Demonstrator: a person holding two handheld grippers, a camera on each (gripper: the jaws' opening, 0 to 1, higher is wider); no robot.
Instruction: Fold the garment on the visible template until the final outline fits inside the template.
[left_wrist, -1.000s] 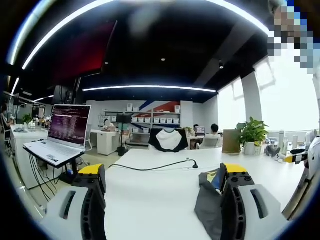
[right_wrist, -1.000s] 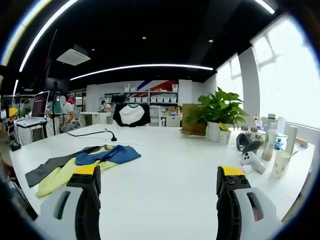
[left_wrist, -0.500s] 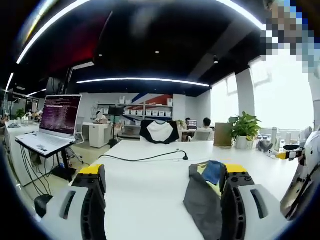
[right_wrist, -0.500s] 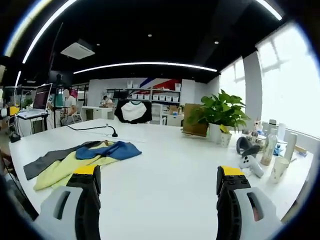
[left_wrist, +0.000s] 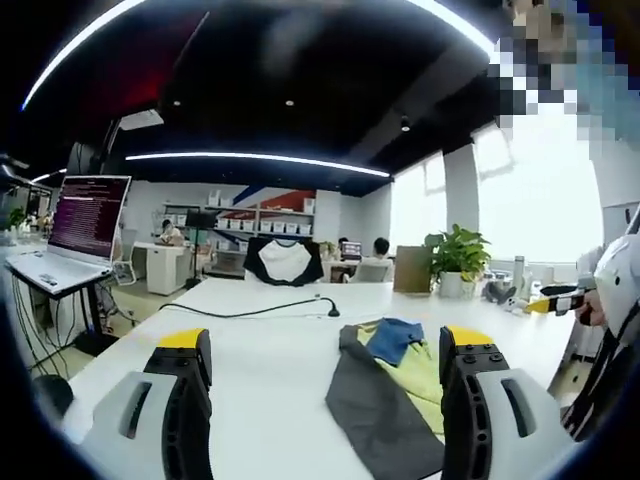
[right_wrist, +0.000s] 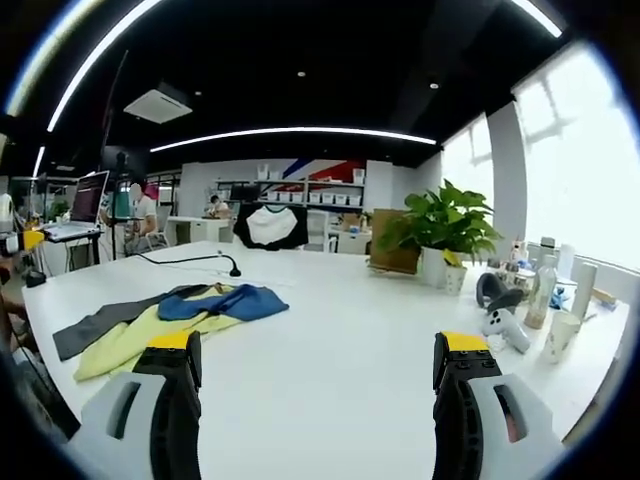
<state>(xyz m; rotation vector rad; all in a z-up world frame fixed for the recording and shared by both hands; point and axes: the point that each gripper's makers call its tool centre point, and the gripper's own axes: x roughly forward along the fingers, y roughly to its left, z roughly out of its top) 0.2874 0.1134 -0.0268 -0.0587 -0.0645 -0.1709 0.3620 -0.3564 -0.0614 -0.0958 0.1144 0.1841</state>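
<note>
Left gripper (left_wrist: 320, 375): I am holding it low over the white table (left_wrist: 260, 370), its jaws spread wide apart — nothing is sitting between them.
Right gripper (right_wrist: 318, 375): I am holding this one open too, over a bare stretch of the table (right_wrist: 340, 340), gripping nothing.
Garment (left_wrist: 385, 385): it is lying crumpled on the table, grey, yellow-green and blue parts overlapping; in the left gripper view it is sitting just inside my right jaw, and in the right gripper view the garment (right_wrist: 165, 315) is lying off to the left, beyond my left jaw.
Template: I cannot tell where one is lying.
Cable (left_wrist: 250, 308): it is trailing across the table beyond the garment.
Potted plant (right_wrist: 438, 228): it is standing further back on the table, with bottles and cups (right_wrist: 545, 290) near it — all well apart from the garment.
Laptop (left_wrist: 70, 225): it is glowing on a stand at the far left.
Shelves (right_wrist: 290, 205): they are lining the back wall.
</note>
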